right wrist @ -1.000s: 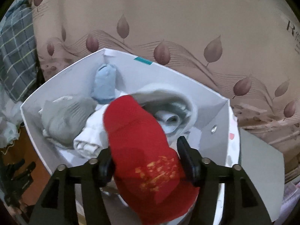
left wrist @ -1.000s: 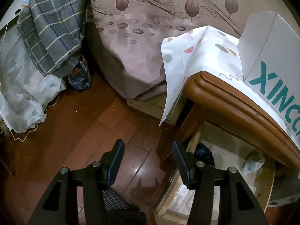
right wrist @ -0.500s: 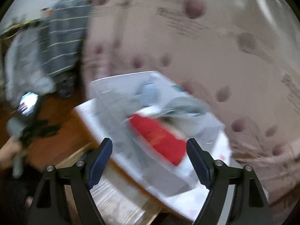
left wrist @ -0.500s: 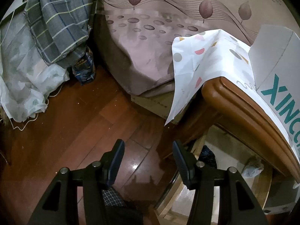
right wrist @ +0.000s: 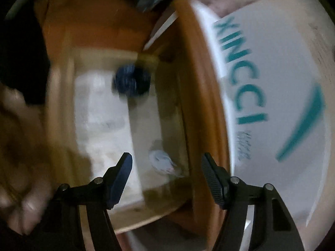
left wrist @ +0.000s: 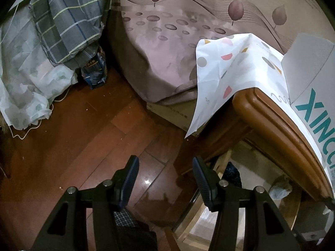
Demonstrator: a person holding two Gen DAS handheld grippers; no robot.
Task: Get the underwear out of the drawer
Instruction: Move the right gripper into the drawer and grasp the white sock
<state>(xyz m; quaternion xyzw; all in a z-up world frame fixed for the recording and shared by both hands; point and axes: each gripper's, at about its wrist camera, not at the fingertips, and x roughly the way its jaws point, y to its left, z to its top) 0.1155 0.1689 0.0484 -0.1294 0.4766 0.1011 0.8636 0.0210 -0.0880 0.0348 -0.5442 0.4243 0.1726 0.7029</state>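
The wooden drawer (right wrist: 62, 96) stands open under the nightstand top. In it lie a dark blue rolled bundle (right wrist: 130, 81) near the far end and a pale rolled bundle (right wrist: 162, 162) nearer me; the picture is blurred. My right gripper (right wrist: 166, 156) hovers above the drawer with its jaws closing, and nothing is gripped between them. In the left wrist view the drawer (left wrist: 185, 224) shows at the lower right, with the dark bundle (left wrist: 231, 172) and the pale bundle (left wrist: 279, 188) inside. My left gripper (left wrist: 165, 161) hangs open and empty over the wooden floor.
A white box (right wrist: 272, 83) with teal letters sits on the nightstand (left wrist: 272, 121), over a patterned white cloth (left wrist: 226, 67). A bed (left wrist: 178, 41) stands behind. Plaid and pale fabric (left wrist: 69, 21) is piled at the left. A blurred hand (right wrist: 18, 188) shows at the left edge.
My right gripper released the red underwear into the white box, then swung down and rolled over the open drawer. The left gripper has stayed in place, rolling slightly.
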